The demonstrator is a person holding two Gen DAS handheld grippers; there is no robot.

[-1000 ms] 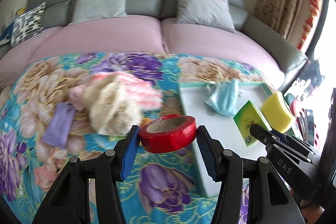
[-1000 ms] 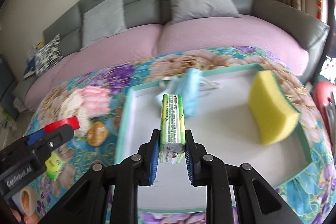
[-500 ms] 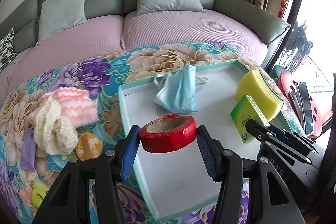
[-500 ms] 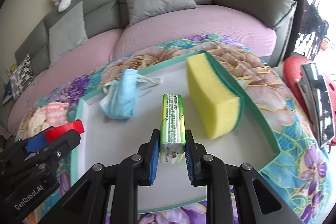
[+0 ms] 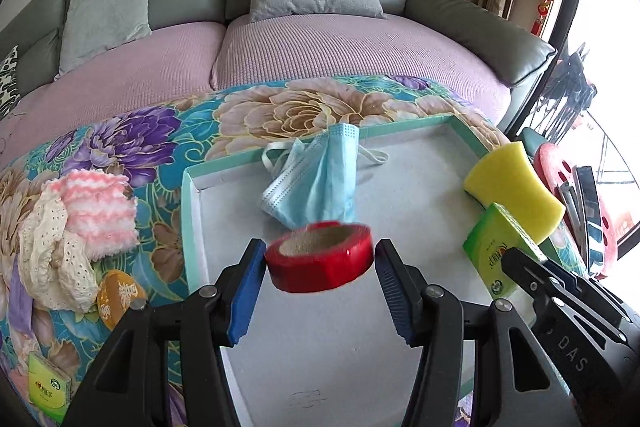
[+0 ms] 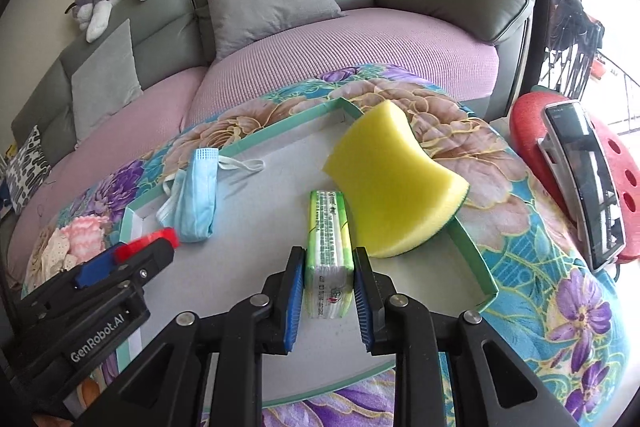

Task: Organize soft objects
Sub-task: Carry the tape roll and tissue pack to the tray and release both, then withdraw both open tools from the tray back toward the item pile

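Note:
My left gripper point(image 5: 320, 263) is shut on a red tape roll point(image 5: 320, 261) and holds it above the green-rimmed white tray point(image 5: 192, 195). My right gripper point(image 6: 328, 285) is shut on a green tissue pack point(image 6: 328, 243), low over the tray point(image 6: 472, 247), beside a yellow sponge point(image 6: 394, 179). A blue face mask point(image 5: 316, 179) lies at the tray's far edge; it also shows in the right wrist view point(image 6: 196, 195). The tissue pack point(image 5: 496, 251) and sponge point(image 5: 516, 187) show at the right of the left wrist view.
On the floral cloth left of the tray lie a pink knit piece point(image 5: 100, 211), a cream lace cloth point(image 5: 52, 259), an orange disc point(image 5: 120, 299) and another green tissue pack point(image 5: 48, 391). A sofa with cushions stands behind. A red stool point(image 6: 560, 163) with a phone stands at the right.
Both grippers have moved right over the tray and come lower. The tissue pack now sits next to the sponge. The tape roll now hangs in front of the face mask.

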